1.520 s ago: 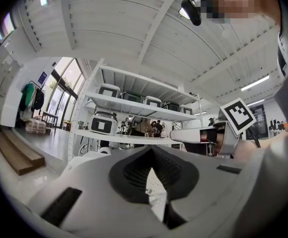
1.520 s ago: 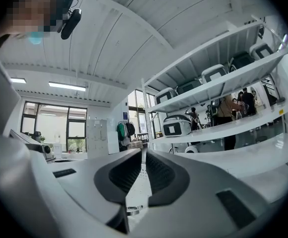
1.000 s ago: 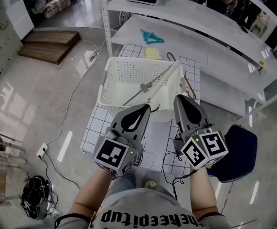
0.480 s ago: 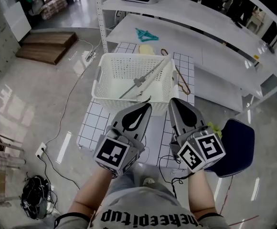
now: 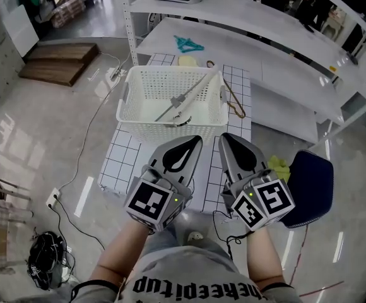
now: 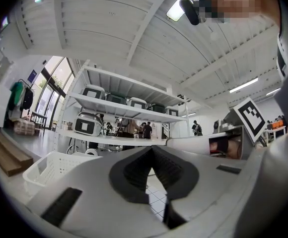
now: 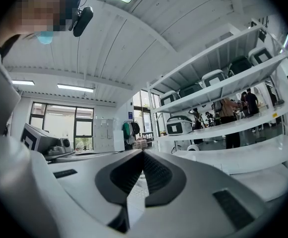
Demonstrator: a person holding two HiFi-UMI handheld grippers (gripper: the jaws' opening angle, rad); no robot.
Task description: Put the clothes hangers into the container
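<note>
Gridded table [image 5: 123, 161], white basket [image 5: 170, 132], shelving [image 5: 277, 52], glossy floor [image 5: 50, 125]

Ahead of our left tool [image 5: 191, 142] and right tool [image 5: 226, 139], both closed and empty, the counter [image 5: 123, 160] lies bare up to the near wall of the white basket [image 5: 170, 132]. The basket fills the far half almost from the left edge to the right. Its top is open, but a long grey hanger [image 5: 187, 96] leans across it diagonally and narrows the way in. Along the right edge a brown hanger [image 5: 234, 103] lies just beside the basket. Past the far edge the rack's low shelf [image 5: 265, 50] and its post [image 5: 131, 24] near the far left corner block the way. A blue chair [image 5: 310, 185] stands off the near right corner.
</note>
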